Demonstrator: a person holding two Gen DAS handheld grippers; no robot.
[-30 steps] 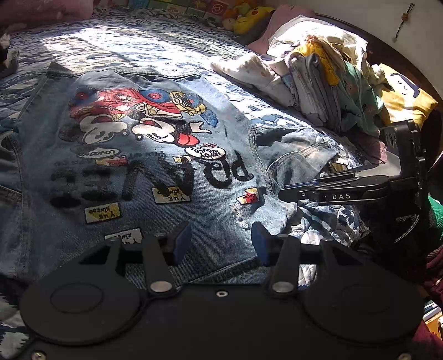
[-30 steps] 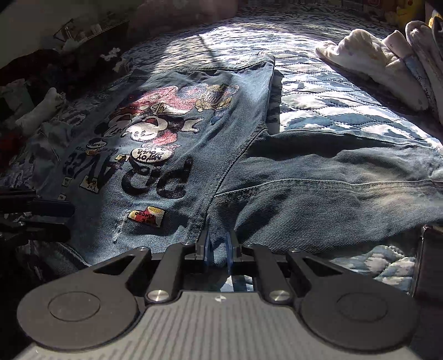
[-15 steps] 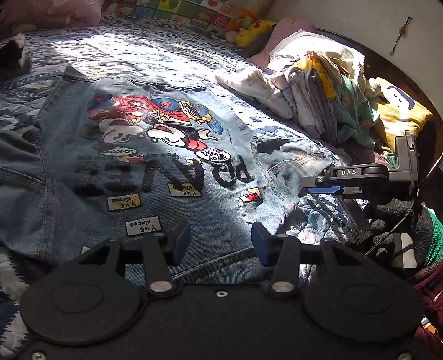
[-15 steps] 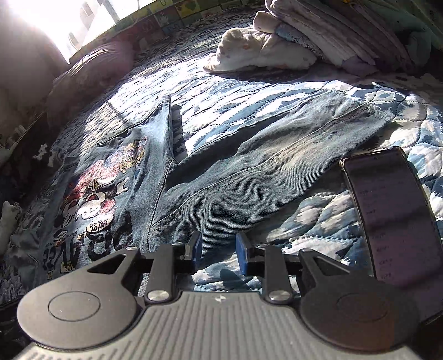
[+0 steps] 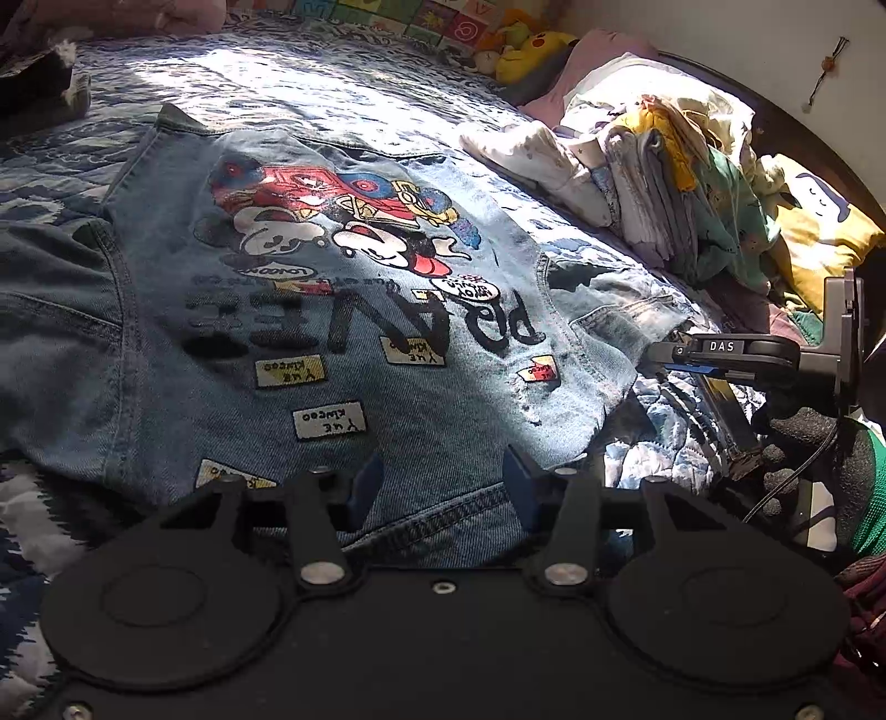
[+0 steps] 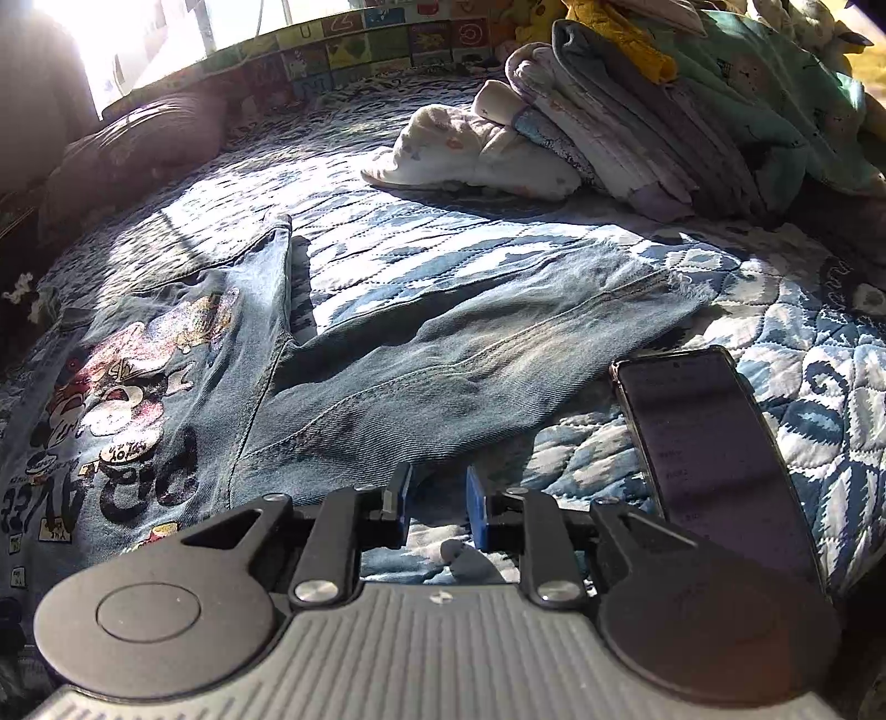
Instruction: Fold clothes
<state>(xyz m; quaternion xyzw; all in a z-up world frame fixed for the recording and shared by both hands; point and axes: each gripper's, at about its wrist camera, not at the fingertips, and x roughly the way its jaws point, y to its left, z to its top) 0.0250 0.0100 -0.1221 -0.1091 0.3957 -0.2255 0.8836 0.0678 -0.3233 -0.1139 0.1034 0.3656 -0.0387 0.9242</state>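
— As the denim jacket (image 5: 343, 332) fills the centre of the left wrist view, where exactly does it lie?

— I see it spread back-side up on the blue patterned quilt (image 5: 343, 94), cartoon print and black lettering showing. In the right wrist view its sleeve (image 6: 470, 354) runs from lower left toward the right of centre, flat on the quilt.

— State of the fingers?

— I read the left gripper (image 5: 440, 487), at bottom centre, with its blue pads spread wide, over the jacket's hem, nothing between them. The right gripper (image 6: 437, 501), bottom centre of its own view, has a narrower gap, also parted and empty, just short of the sleeve's near edge. In the left view I also see it at the right edge, held by a gloved hand (image 5: 803, 443).

— Other items?

— A phone (image 6: 714, 459), dark screen up, lies at lower right in the right view, just beside the sleeve. A pile of folded clothes (image 6: 664, 111) occupies the upper right. A yellow plush toy (image 5: 531, 50) sits at the top of the left view.
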